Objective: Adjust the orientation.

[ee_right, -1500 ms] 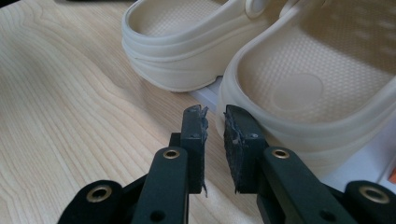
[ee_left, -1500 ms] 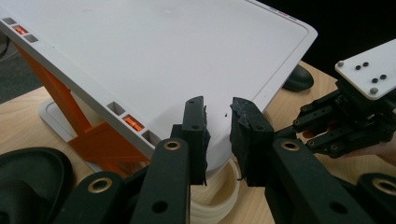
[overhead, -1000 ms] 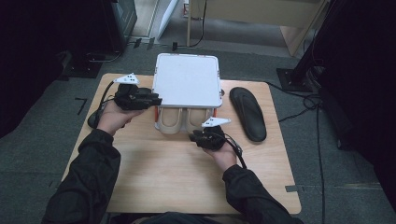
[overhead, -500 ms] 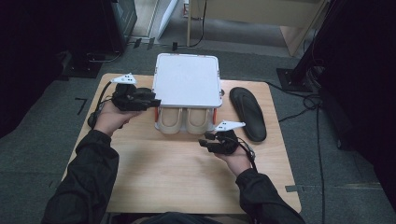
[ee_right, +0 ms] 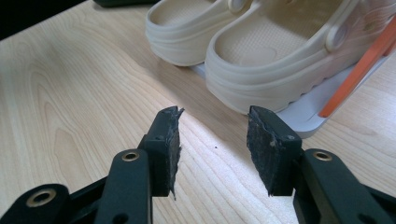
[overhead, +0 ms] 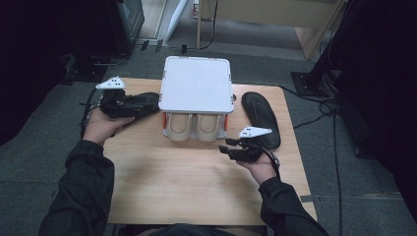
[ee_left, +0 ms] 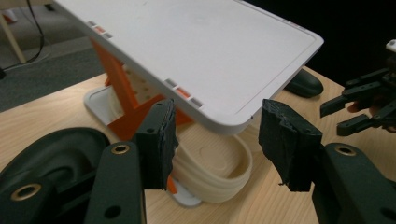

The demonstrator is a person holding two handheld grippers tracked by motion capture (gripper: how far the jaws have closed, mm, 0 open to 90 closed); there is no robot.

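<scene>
A pair of cream clogs (overhead: 195,127) was seen side by side on the white base of a small stand, under its flat white lid (overhead: 196,84), near the back middle of the table (overhead: 162,187). The lid was held up by orange struts (ee_left: 122,93). The toes of the clogs were pointed at the person.

The right gripper (overhead: 225,149) was held just in front of the clogs, low over the wood. Its jaws were wide open and nothing was held in them. The left gripper (ee_left: 215,140) was held beside the lid's left corner, and its jaws were open and empty too. A black insole (overhead: 260,118) was laid right of the stand.

The table was made of pale wood. It was stood on a grey carpet floor (overhead: 354,177), and dark cables (overhead: 314,105) were trailed across the floor behind it.
</scene>
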